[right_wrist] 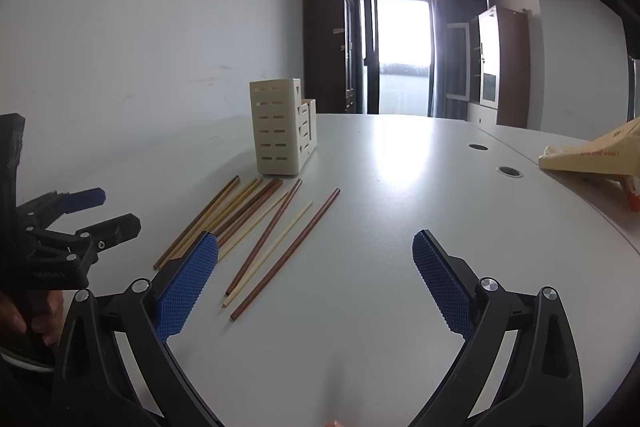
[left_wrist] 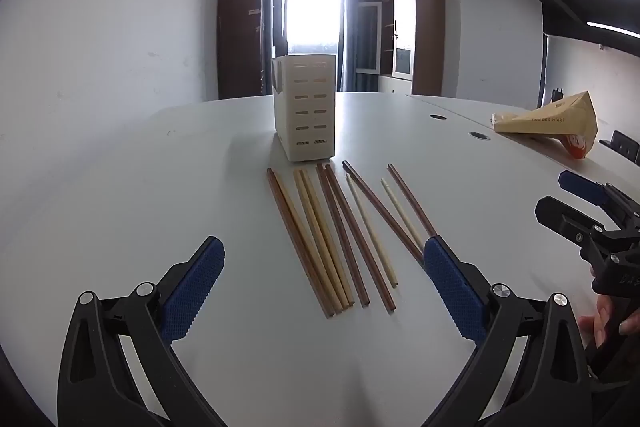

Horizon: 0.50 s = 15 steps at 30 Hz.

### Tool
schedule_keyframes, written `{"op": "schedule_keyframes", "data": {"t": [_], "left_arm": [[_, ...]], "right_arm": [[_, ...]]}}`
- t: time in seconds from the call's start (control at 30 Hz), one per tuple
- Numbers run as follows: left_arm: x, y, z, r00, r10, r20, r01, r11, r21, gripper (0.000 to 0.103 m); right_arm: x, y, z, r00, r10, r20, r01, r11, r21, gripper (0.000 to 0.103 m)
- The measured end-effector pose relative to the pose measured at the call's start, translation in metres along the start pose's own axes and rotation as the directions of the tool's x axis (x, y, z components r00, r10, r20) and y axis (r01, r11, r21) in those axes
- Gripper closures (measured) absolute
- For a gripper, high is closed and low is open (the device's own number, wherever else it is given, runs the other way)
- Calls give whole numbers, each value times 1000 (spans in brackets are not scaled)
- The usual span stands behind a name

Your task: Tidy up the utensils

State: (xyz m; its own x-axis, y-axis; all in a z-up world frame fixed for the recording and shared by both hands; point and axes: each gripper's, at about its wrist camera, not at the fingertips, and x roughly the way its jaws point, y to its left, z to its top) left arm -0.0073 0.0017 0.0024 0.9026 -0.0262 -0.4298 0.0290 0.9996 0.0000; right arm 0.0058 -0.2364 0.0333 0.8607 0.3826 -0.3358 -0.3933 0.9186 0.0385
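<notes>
Several wooden chopsticks, dark brown, tan and pale, lie side by side on the white table. They also show in the right wrist view. A cream slotted utensil holder stands upright just behind them, also in the right wrist view. My left gripper is open and empty, above the near ends of the chopsticks. My right gripper is open and empty, to the right of the chopsticks. It also shows at the right edge of the left wrist view.
A tan paper bag lies at the far right of the table, near two round cable holes. A wall runs along the table's left side. Cabinets and a bright window stand at the back.
</notes>
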Motion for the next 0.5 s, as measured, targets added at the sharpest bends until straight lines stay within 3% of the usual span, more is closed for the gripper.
{"op": "schedule_keyframes", "data": {"t": [0.5], "left_arm": [[2,-2,1,1000,16,9,-17,1000,19,6]], "right_arm": [[2,1,1,1000,-13,3,13,1000,7,4]]}}
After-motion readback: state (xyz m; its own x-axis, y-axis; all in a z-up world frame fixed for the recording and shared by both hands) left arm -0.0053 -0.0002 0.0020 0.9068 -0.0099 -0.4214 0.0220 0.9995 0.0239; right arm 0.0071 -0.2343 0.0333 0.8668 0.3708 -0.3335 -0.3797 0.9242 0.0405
